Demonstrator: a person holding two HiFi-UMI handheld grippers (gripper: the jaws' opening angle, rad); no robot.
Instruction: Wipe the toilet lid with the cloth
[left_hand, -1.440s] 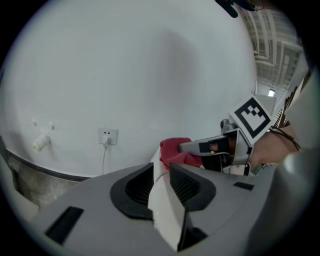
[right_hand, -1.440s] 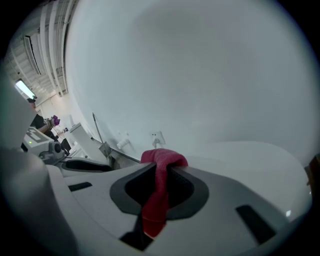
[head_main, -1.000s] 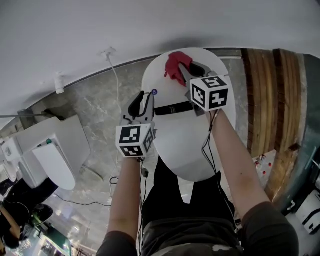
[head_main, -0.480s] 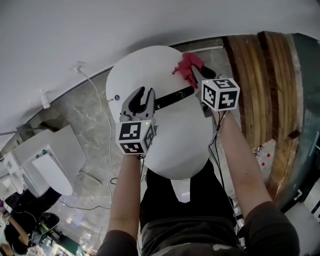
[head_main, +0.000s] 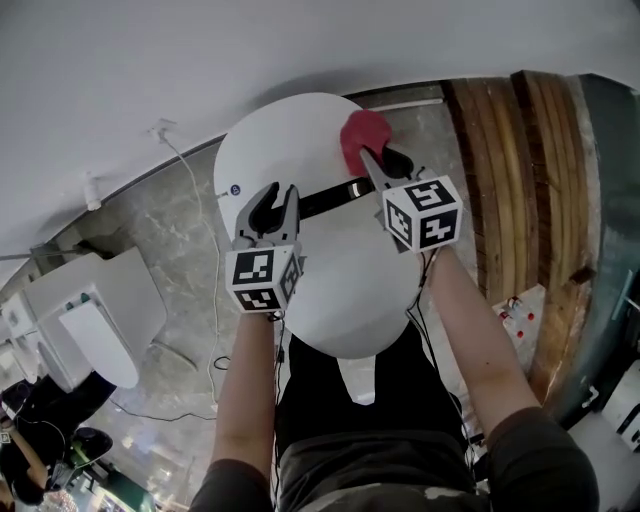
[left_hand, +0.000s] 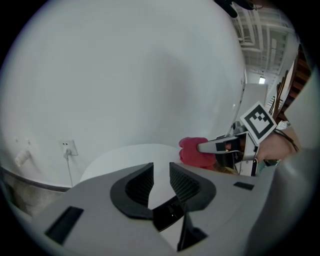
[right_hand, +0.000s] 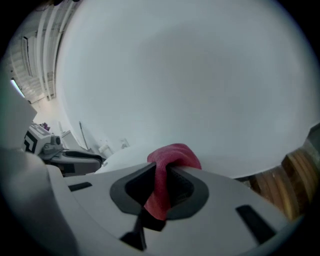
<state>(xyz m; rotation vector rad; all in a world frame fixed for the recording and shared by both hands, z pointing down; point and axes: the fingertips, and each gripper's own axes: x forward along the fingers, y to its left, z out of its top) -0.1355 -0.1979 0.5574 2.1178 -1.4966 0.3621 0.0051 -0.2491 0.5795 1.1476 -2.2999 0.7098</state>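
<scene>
I judged myself to be in the wiping step itself, with the stroke at one end of its travel. My right claw (head_main: 385, 160) was clamped shut on the red cloth (head_main: 362, 135). One fold was pinched between the pads, and the rest bulged out past the tips in a rounded bunch. That bunch sat at the far right edge of the toilet lid (head_main: 340, 290), close to the wall. It looked to be resting on the white surface, though I could not be sure how hard it pressed. The next move, as I saw it, called for dragging the cloth back across the lid toward the near edge or over to the left side. I would need a firm grip and enough downward pressure for the fabric to rub rather than skim. Since the bunch covered only a small patch, I expected to need several overlapping passes, and care at the rim so the cloth did not slip off the edge. My left claw (head_main: 277, 200) hung over the left part of the lid, well apart from the cloth. Its jaws stood a modest way apart with nothing between them, only the white lid showing through the gap. I could not tell whether it touched the surface.
</scene>
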